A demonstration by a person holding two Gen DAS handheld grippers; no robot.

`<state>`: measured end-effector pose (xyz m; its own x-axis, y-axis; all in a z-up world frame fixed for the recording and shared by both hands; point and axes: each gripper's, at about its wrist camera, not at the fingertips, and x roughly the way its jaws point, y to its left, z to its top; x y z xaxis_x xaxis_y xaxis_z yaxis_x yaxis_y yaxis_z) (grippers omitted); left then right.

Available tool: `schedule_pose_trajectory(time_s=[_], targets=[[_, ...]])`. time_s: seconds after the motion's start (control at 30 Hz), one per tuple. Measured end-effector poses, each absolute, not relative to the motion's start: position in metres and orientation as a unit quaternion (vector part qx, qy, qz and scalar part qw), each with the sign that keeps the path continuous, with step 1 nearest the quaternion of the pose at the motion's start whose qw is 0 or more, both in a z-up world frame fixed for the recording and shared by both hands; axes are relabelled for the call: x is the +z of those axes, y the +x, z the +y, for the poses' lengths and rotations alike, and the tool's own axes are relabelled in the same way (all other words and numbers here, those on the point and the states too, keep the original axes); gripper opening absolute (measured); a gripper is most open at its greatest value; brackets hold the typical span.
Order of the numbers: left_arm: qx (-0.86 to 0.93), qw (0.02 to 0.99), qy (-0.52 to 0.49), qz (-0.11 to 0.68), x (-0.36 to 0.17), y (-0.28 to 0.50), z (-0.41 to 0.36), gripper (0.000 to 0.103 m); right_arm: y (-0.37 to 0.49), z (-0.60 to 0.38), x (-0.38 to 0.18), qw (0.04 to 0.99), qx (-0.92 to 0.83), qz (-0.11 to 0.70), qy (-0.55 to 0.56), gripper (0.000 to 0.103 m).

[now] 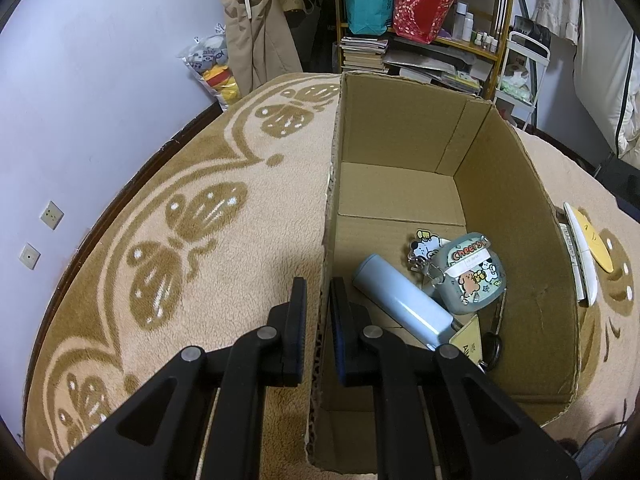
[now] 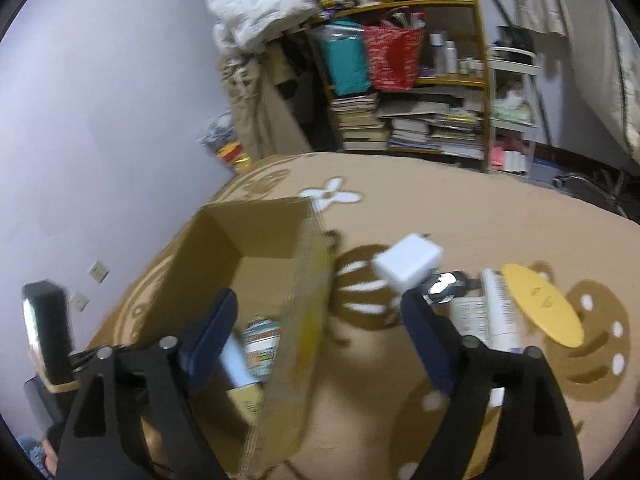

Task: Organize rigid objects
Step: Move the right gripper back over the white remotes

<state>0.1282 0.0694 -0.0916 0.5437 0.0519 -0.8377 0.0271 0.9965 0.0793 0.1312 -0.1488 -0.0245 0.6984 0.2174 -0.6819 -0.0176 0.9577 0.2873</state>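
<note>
Covering the floor is a beige carpet with brown butterfly motifs, and on it stands the open cardboard box that everything else is placed against. Beyond the box, a wooden shelf holds stacked books, a teal bag and a red bag.

Inside the box, on its bottom near the near wall, lies a pale blue bottle on its side. Touching it on the far side is a grey-green case with cartoon stickers and the word "Cheers", and a cartoon charm sits just beyond that.

Outside the box, on the carpet to its right, a white charger block lies nearest the box wall. Further right lie a shiny metal piece, a white tube and a yellow disc.

Left gripper is clamped together on the box's left wall, one finger inside and one outside. Right gripper hangs above the box's right wall with its fingers spread wide apart and nothing held between them; this view is motion-blurred.
</note>
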Motion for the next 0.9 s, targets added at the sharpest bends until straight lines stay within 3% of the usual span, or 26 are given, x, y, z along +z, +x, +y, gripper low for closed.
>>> schedule_pose_trajectory(time_s=[0.3,0.9], targets=[[0.008,0.878,0.046,0.477,-0.092,0.126,0.065,0.012,0.14,-0.209,-0.044,0.909,-0.024,0.386,0.154,0.094],[0.008,0.878,0.046,0.477,-0.092,0.125,0.065,0.012,0.148,-0.277,-0.126,0.852,-0.114,0.473,0.191,0.094]])
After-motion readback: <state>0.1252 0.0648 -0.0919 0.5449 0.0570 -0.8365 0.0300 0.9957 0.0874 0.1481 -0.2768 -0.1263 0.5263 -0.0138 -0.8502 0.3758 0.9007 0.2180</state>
